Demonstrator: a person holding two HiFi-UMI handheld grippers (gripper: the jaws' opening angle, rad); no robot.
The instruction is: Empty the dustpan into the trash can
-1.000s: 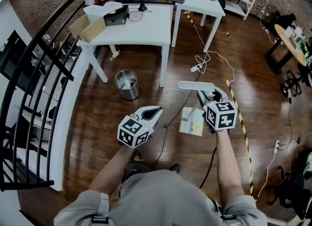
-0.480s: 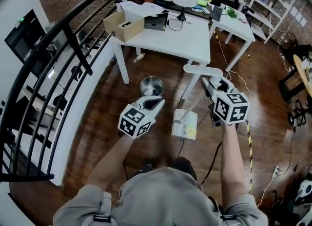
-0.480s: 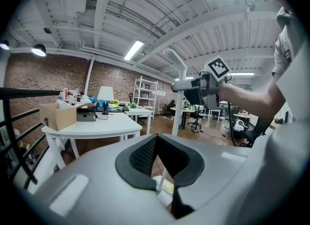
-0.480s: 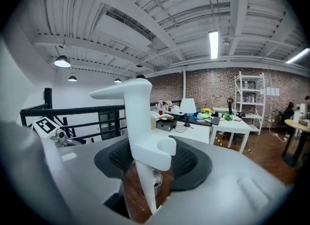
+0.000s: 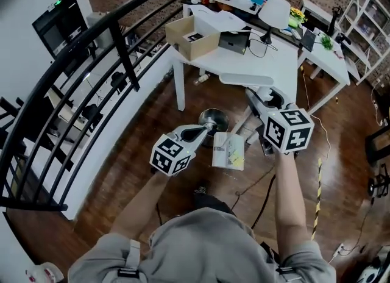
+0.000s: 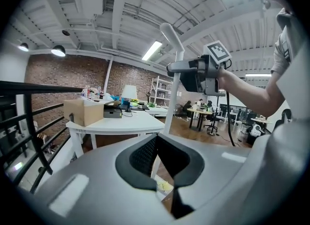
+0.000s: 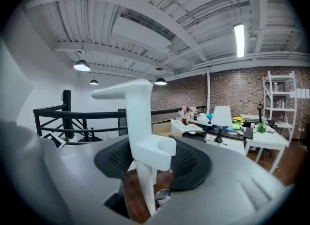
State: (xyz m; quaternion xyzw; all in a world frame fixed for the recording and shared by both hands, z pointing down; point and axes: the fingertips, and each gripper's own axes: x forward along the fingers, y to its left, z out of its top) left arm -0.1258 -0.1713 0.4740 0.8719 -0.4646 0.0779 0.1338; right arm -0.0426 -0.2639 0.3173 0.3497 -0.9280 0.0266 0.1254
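Note:
My right gripper (image 5: 257, 101) is shut on the long white handle (image 5: 245, 80) of the dustpan and carries it above the wooden floor. In the right gripper view the handle (image 7: 141, 136) stands upright between the jaws of the right gripper (image 7: 147, 160). The white pan (image 5: 228, 150) hangs below with yellow scraps in it. Just beyond the pan stands the steel trash can (image 5: 213, 119), under the table edge. To the left of the pan my left gripper (image 5: 201, 132) is shut and holds nothing. In the left gripper view the left gripper (image 6: 156, 158) has its pads together.
A white table (image 5: 244, 62) with a cardboard box (image 5: 192, 36) and a lamp (image 5: 274, 10) stands right behind the can. A black railing (image 5: 116, 50) runs along the left. Cables and a yellow-black tape strip (image 5: 317, 184) lie on the floor at right.
Both grippers and the dustpan have travelled toward the table. The trash can, earlier off to the left, now stands just beyond the pan between the grippers. The grip on the handle is unchanged.

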